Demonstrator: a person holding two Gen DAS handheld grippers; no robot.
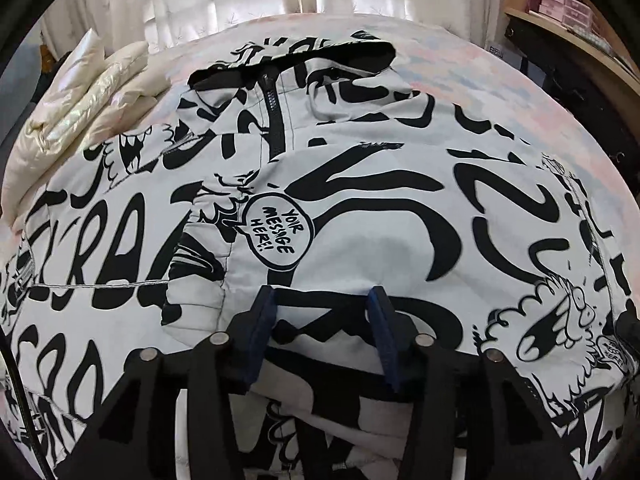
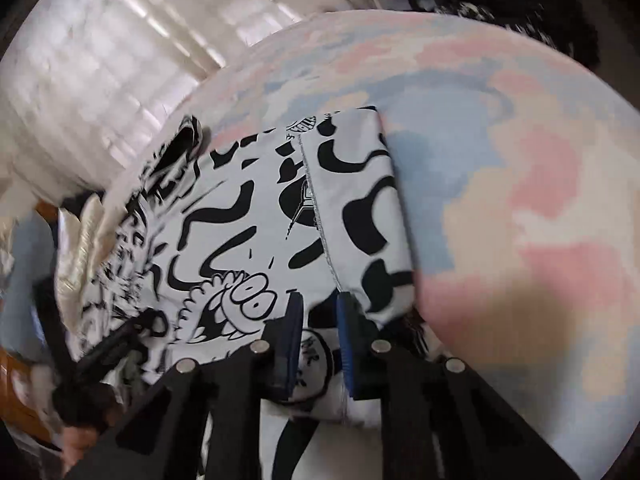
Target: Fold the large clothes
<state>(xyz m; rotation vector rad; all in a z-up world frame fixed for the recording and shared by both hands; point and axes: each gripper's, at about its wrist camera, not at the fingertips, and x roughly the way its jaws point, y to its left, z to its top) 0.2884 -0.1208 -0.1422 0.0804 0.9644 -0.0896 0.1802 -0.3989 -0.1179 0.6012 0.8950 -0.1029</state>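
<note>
While the black-and-white printed jacket [image 1: 360,184] is lying spread across the pastel bedspread [image 1: 500,80], filling most of the left wrist view with its collar and zipper toward the upper middle, both claws are working at its near hem at the bottom of each frame. The left gripper [image 1: 322,304] is standing about half open, its blue pads straddling a raised fold of the hem; whether they are pressing on it cannot be told. In the blurred right wrist view, the right gripper [image 2: 318,308] is showing a narrow gap with printed cloth running between its pads, apparently pinched at a seam near the jacket's right edge. Holding two spaced points of the hem is likely meant to keep the edge straight for carrying it over. A cream puffer garment [image 1: 80,96] is lying at the upper left.
</note>
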